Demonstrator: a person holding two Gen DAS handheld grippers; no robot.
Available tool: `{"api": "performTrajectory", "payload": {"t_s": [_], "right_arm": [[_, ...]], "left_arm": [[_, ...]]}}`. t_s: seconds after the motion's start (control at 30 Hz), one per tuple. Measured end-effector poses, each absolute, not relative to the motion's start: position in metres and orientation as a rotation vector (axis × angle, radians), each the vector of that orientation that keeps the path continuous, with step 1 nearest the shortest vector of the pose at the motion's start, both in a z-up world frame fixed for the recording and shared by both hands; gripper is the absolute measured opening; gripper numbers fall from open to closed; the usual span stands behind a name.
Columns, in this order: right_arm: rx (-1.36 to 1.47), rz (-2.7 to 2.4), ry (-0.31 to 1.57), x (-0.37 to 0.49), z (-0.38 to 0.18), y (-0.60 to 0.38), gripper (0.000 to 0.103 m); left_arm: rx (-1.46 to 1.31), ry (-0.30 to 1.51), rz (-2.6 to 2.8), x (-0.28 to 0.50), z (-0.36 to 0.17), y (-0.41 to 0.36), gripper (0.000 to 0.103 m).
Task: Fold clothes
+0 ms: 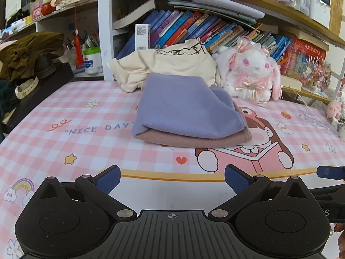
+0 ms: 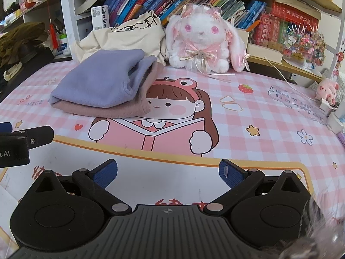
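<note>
A folded lilac cloth [image 1: 181, 105] lies on top of a folded dusty-pink cloth [image 1: 194, 141] in the middle of the pink checked table mat [image 1: 86, 142]. The stack also shows in the right wrist view, lilac [image 2: 101, 82] over pink [image 2: 103, 109]. Behind it an unfolded cream shirt [image 1: 168, 67] [image 2: 123, 36] is heaped against the bookshelf. My left gripper [image 1: 172, 180] is open and empty, short of the stack. My right gripper [image 2: 168, 173] is open and empty, to the right of the stack; its tip shows in the left wrist view [image 1: 330, 171].
A white and pink plush rabbit [image 1: 252, 71] [image 2: 204, 36] sits right of the cream shirt. Bookshelves [image 1: 194, 28] line the back. A dark olive garment [image 1: 28, 51] and a watch [image 1: 25, 87] lie at the left edge. A small pink plush [image 2: 326, 88] sits far right.
</note>
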State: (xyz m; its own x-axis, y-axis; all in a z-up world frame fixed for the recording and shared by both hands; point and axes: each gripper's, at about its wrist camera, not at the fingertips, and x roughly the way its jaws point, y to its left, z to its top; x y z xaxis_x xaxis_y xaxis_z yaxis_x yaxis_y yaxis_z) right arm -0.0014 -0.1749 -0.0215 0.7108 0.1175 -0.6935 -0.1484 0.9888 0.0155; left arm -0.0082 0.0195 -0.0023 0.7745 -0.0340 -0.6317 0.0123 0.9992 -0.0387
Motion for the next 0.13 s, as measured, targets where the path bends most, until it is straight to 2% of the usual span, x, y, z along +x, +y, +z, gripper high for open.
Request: {"api": "performTrajectory", "payload": {"t_s": [0.13], "right_arm": [[-0.041,0.147,0.774,-0.0006,-0.023,-0.1745,0.102]], "left_arm": [[-0.031,0.688,-0.034,-0.0078,-0.0035,0.0188,0.103]]}}
